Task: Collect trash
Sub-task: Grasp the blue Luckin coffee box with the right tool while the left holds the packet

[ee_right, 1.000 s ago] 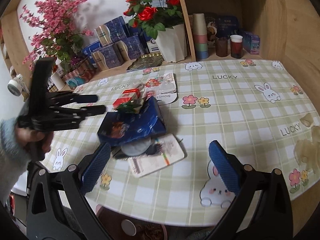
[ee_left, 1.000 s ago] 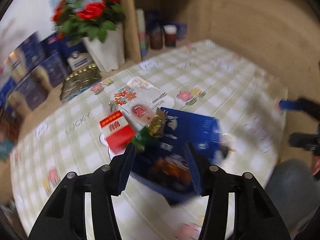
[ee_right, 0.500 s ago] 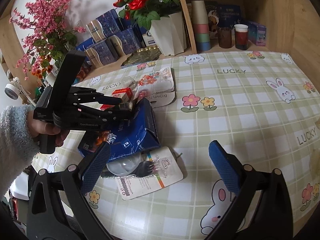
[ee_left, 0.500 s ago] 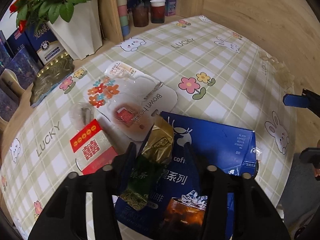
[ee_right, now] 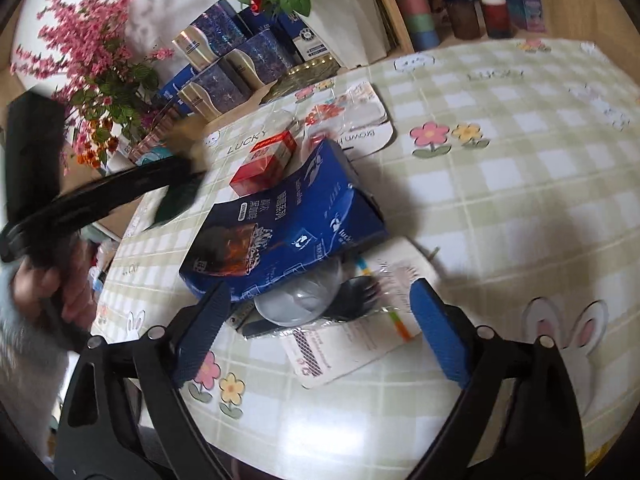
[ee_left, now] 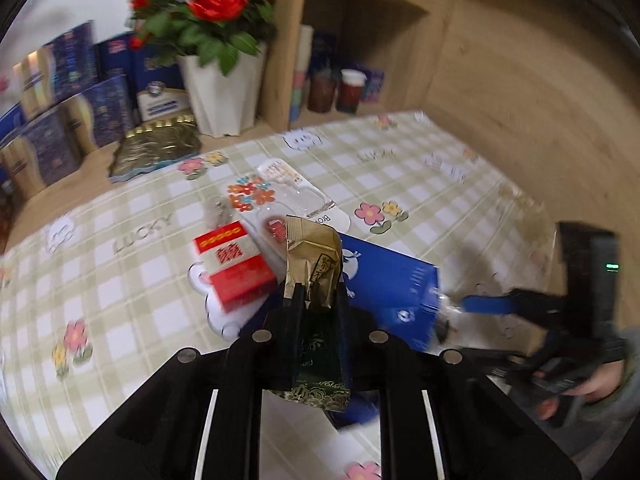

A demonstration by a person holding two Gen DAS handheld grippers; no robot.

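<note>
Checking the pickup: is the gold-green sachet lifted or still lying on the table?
Lifted: the sachet stands upright between the closing left gripper, above the table.

The checked table [ee_left: 132,312] is being viewed steeply and closely from both wrists, the blue pouch [ee_left: 394,288] being shared [ee_right: 288,224].

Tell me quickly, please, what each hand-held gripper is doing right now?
Left hand-held gripper: closing on the gold-and-green foil tea packet.
Right hand-held gripper: open, starting to close, holding nothing, above the clear-wrapped black plastic spork.
</note>
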